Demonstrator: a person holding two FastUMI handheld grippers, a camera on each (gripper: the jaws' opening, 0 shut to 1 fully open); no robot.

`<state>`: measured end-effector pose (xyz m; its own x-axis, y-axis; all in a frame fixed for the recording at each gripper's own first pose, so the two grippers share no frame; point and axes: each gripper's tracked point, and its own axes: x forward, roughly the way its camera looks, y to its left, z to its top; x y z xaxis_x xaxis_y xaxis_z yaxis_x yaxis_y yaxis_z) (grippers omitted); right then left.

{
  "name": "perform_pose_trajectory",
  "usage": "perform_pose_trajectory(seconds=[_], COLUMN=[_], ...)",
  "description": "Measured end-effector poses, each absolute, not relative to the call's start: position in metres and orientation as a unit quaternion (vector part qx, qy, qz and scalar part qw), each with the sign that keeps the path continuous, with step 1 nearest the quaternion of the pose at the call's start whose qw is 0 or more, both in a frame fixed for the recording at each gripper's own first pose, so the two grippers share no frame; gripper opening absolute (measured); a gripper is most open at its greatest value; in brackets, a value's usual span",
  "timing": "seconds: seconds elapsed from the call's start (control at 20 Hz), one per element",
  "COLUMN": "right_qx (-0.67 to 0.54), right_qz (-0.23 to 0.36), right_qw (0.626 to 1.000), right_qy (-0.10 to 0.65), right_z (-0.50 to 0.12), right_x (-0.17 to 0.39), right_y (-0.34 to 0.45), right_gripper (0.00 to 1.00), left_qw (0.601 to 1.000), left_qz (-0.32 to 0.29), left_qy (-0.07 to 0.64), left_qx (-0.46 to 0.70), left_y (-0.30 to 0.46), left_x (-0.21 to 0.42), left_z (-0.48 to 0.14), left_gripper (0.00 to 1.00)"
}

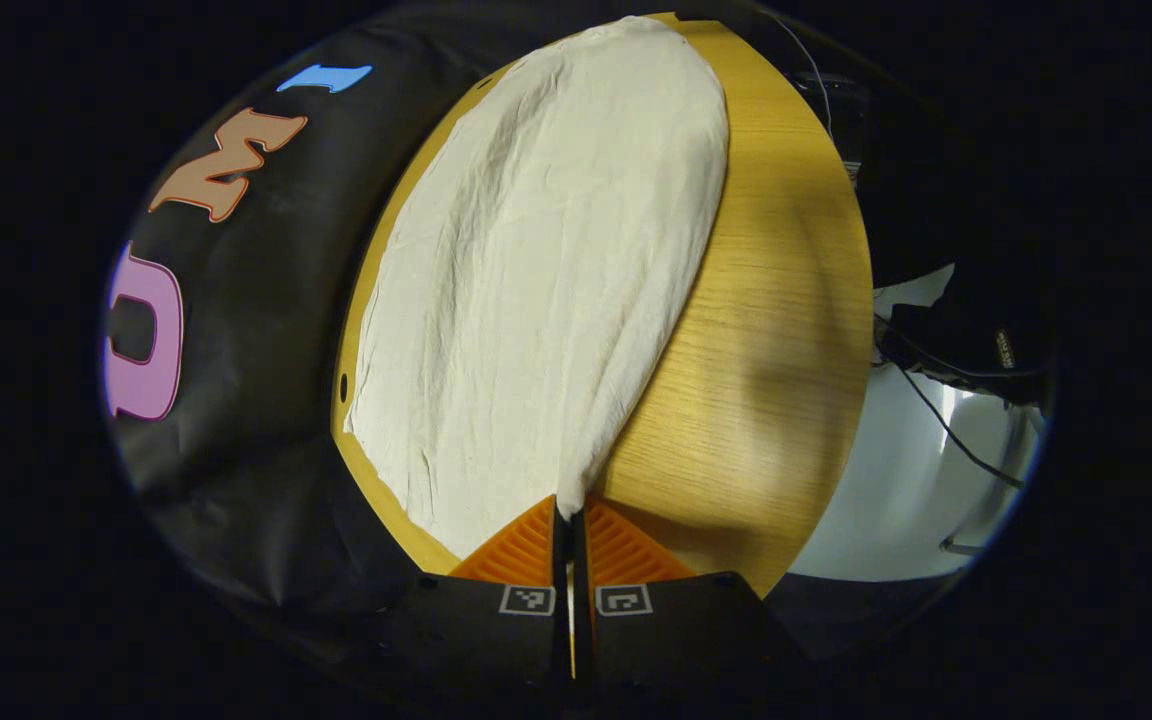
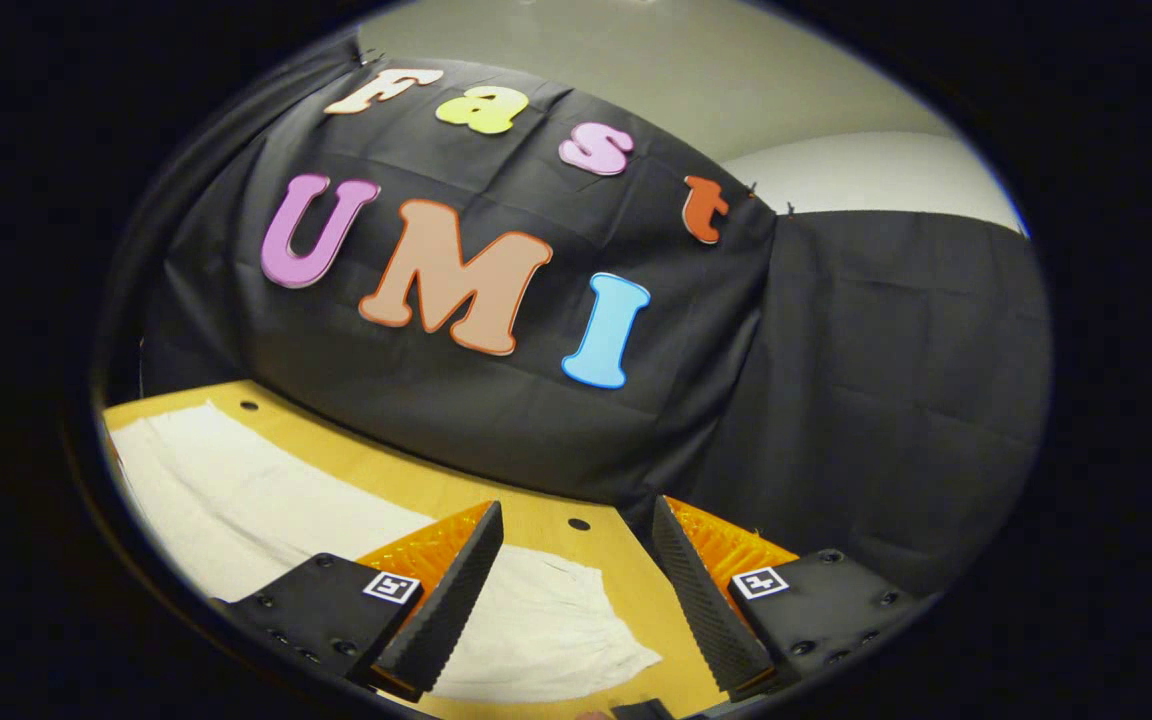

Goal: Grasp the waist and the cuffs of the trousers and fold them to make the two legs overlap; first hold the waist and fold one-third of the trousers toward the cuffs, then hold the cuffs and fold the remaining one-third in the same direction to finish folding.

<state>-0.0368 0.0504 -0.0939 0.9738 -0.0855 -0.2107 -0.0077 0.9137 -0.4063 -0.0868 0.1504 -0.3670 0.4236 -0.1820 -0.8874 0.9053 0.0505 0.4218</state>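
Cream trousers (image 1: 536,280) lie lengthwise along the wooden table (image 1: 776,330), stretching away from me in the left gripper view. My left gripper (image 1: 570,510) is shut on the near end of the cloth, which rises in a pinched ridge between the fingers. In the right gripper view the trousers (image 2: 236,500) run across the table (image 2: 526,520) from the left, and their gathered end lies under my right gripper (image 2: 576,545). That gripper is open above the cloth, fingers well apart, touching nothing.
The booth's black cloth wall (image 2: 836,400) stands close behind the table's far edge. Small holes (image 2: 579,524) dot the tabletop near that edge. Off the table's right side in the left gripper view are a pale floor (image 1: 896,480) and dark cables (image 1: 946,420).
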Motion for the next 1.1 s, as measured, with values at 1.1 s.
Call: perform_pose_trajectory(seconds=[1.1], right_qx=[-0.503], right_qz=[0.162], right_qw=[0.796], right_qy=[0.294], right_z=[-0.289], right_x=[-0.101], right_y=[-0.040], right_gripper=[0.98], left_qw=[0.646], left_qz=[-0.391], left_qy=[0.362], left_qx=[0.547], left_y=[0.153], left_x=[-0.089], left_z=[-0.366], left_gripper=[0.00])
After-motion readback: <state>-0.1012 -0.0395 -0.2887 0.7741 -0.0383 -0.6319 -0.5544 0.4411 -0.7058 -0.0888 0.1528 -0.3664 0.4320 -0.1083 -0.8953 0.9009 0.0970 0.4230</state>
